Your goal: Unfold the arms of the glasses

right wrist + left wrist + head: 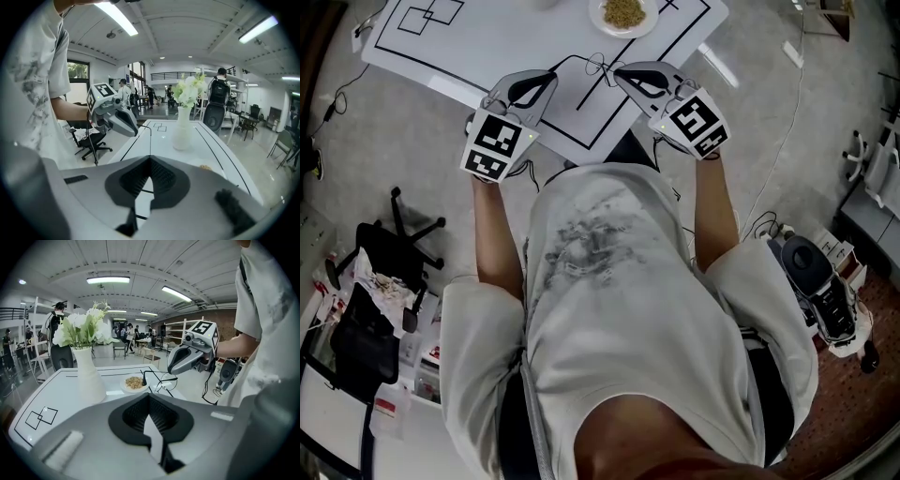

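Thin wire-framed glasses [600,67] lie on the white counter [487,56], close to its near edge and between the two grippers; the wire is too fine in every view to tell how the arms are folded. They look very light, springy and easily bent, and would likely skid on the smooth counter; pinching a lens risks smudging or stressing it. The safest hold is judged to be the front of the frame beside a hinge with one gripper, while the other takes an arm near its tip and swings it gently outward. The right gripper [623,75] sits just right of the glasses, jaws clenched together with nothing seen between them; whether its tip touches the frame cannot be told. The left gripper [546,81] is a little to the left, apart from the glasses, likewise clenched and empty. Farther along the counter stand a small dish of tan crumbs [623,14] and a white vase of white flowers [89,376].
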The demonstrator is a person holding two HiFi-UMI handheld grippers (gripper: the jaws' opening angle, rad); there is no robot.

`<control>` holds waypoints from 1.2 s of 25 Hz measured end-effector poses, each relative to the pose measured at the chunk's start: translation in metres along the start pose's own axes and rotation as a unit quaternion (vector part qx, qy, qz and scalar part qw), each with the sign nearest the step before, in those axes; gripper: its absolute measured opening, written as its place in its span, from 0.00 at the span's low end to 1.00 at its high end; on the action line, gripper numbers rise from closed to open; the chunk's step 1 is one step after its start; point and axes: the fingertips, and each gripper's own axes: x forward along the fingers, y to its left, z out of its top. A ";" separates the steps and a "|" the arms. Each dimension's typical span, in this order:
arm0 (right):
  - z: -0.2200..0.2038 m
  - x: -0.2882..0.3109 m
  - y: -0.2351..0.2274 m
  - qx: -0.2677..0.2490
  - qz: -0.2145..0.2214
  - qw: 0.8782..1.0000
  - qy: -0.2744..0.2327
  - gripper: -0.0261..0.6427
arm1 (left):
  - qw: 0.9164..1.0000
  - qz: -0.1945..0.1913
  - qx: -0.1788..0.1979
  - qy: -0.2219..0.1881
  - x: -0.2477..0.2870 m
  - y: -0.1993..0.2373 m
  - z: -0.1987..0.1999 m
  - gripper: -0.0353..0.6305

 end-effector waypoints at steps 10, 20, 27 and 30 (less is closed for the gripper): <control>0.011 -0.007 0.007 -0.002 0.001 1.000 -0.018 0.06 | 1.000 -0.002 0.009 0.002 -0.004 -0.008 -0.004 0.06; 0.047 -0.030 0.011 -0.023 -0.001 0.998 -0.060 0.06 | 0.999 0.005 0.037 -0.017 -0.002 -0.020 0.006 0.06; 0.075 -0.048 0.020 -0.044 0.009 0.995 -0.092 0.06 | 0.997 0.021 0.067 -0.039 -0.005 -0.025 0.021 0.06; 0.081 -0.055 0.024 -0.047 0.012 0.994 -0.101 0.06 | 0.995 0.026 0.079 -0.049 -0.008 -0.027 0.030 0.07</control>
